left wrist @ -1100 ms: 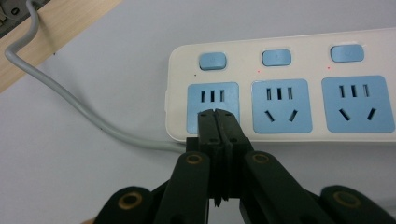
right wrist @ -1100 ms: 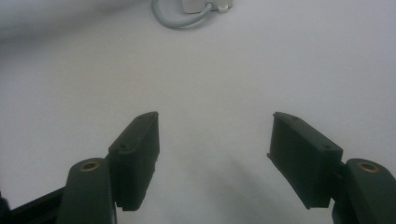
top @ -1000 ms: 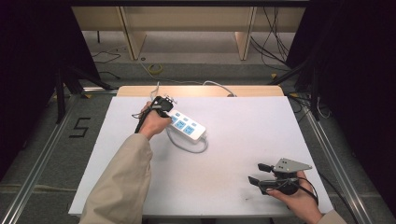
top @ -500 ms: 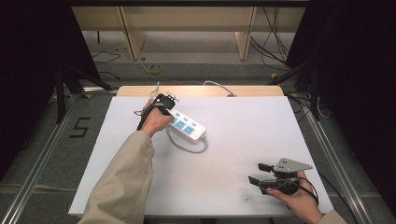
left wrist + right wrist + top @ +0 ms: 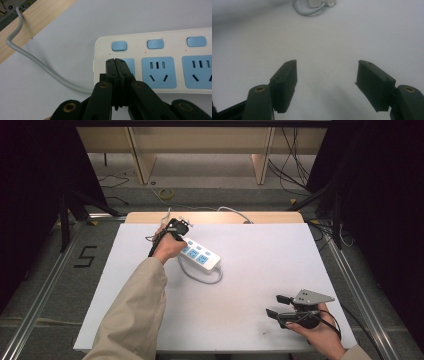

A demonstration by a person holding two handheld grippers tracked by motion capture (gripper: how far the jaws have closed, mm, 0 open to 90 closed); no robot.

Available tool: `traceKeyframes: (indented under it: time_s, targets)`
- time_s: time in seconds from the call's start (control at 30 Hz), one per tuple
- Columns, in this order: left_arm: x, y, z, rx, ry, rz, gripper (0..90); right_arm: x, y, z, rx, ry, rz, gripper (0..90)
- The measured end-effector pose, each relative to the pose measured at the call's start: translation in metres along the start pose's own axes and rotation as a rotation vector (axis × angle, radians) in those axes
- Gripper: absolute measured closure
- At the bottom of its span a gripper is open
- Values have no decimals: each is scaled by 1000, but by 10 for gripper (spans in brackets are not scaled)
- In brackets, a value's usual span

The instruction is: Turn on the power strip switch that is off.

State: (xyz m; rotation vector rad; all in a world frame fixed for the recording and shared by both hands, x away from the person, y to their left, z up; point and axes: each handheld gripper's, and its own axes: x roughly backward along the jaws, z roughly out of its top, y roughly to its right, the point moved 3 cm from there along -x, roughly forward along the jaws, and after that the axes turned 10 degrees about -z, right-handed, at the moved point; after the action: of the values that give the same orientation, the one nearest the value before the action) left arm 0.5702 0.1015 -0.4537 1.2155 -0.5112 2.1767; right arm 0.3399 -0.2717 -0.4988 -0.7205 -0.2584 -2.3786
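Only a painted 5 marks the floor.

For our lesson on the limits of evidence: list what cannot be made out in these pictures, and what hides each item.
- Left gripper view: the shut black left gripper covers the end blue socket of the white power strip; contact cannot be told.
- Same view: the strip's far end is cut off by the right edge.
- Right gripper view: the strip is cut off by the top edge.
- High view: the strip's switch states are too small.
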Motion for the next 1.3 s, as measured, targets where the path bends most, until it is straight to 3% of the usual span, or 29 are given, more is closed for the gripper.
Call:
traceKeyframes:
  time_s: [0.47,1.07,1.3]
  targets:
    - [-4,-7,1,16,2,9,898,0,0,0,-1,-1,0,337]
    - [-11,-8,6,-10,4,8,898,0,1,0,-1,1,0,337]
    - [-8,-6,17,-21,22,11,898,1,1,0,-3,1,0,337]
